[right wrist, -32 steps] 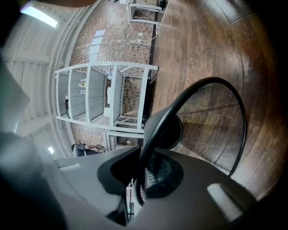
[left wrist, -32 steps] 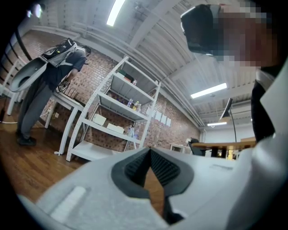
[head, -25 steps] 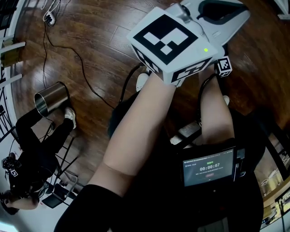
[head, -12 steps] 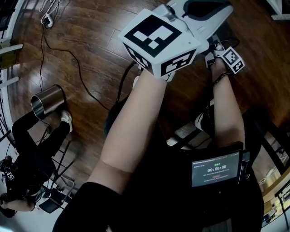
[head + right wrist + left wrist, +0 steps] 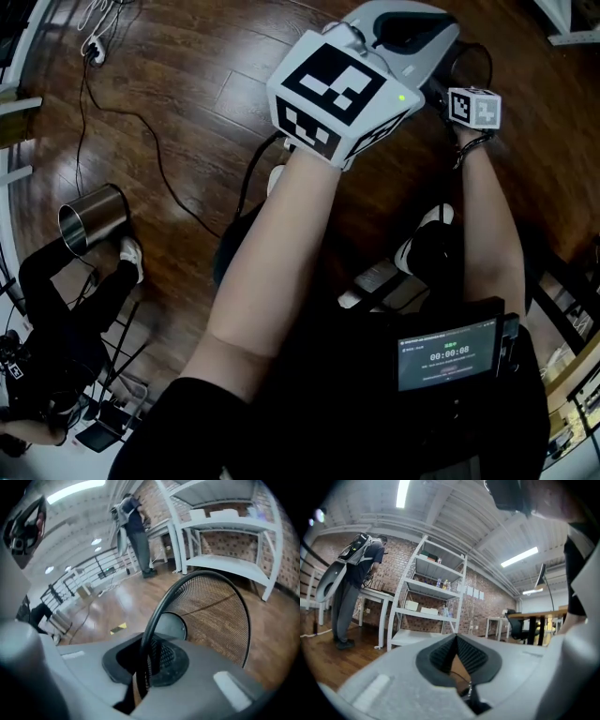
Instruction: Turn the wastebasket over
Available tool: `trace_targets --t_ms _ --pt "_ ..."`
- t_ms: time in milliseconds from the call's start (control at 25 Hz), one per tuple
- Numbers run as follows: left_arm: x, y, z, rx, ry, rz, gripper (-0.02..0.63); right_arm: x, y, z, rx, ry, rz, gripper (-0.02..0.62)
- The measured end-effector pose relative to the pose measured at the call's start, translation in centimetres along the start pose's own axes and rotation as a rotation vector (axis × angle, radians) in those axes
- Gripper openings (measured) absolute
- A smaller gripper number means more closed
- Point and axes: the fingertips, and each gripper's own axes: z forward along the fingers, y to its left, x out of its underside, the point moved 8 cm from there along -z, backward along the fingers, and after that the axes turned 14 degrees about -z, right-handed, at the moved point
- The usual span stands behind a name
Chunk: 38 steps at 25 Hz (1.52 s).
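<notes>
The wastebasket is a black wire-mesh bin (image 5: 213, 609) with a solid round base (image 5: 171, 626). It hangs off the floor on its side, its opening turned toward the right gripper's camera. My right gripper (image 5: 149, 656) is shut on its black rim (image 5: 157, 611), which runs between the pads. In the head view only the right gripper's marker cube (image 5: 473, 106) shows, behind the left gripper (image 5: 412, 21). The basket is mostly hidden there. My left gripper (image 5: 456, 641) points level at the room, pads (image 5: 440, 656) together with nothing between them.
The floor (image 5: 187, 66) is dark wood with a black cable (image 5: 141, 122) across it. A shiny metal bin (image 5: 89, 220) lies at the left beside a seated person in black (image 5: 56, 347). White shelving (image 5: 436, 602) and a standing person (image 5: 356, 588) are ahead. A small screen (image 5: 445, 354) is at my waist.
The right gripper's marker cube has climbed in the head view and rolled over. The left gripper has shifted slightly. The metal bin has drifted down-left as the view moved.
</notes>
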Motion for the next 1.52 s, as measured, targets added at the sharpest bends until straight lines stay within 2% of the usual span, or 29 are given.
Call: trace_targets --t_ms 80,160,400,640,880,1160,1240,1320,1520 --pt "0.6 0.6 0.3 -0.066 0.044 0.057 0.002 -0.1 0.9 1.0 -0.009 0.089 -0.125 0.009" --pt "0.8 0.8 0.4 -0.091 0.061 0.084 0.002 -0.2 1.9 1.8 -0.012 0.155 -0.235 0.011" --pt "0.5 0.6 0.3 -0.083 0.053 0.062 0.002 -0.4 6.3 3.4 -0.023 0.323 -0.514 0.012" --pt "0.5 0.4 0.2 -0.083 0.049 0.054 0.002 0.4 11.2 5.0 -0.092 0.446 -0.826 0.014" --pt "0.7 0.2 0.3 -0.083 0.040 0.048 0.002 2.8 14.2 6.2 -0.151 0.539 -1.032 0.014" --pt "1.1 0.5 0.2 -0.081 0.052 0.052 0.002 3.4 14.8 6.7 -0.158 0.566 -1.084 0.020" --pt "1.2 0.7 0.2 -0.081 0.052 0.053 0.002 3.2 14.9 6.4 -0.153 0.568 -1.107 0.052" --pt "1.3 0.6 0.4 -0.081 0.054 0.054 0.002 2.9 14.7 5.3 -0.151 0.563 -1.119 0.092" --pt "1.2 0.3 0.6 -0.073 0.067 0.056 0.002 1.2 14.1 0.8 -0.142 0.536 -1.107 0.102"
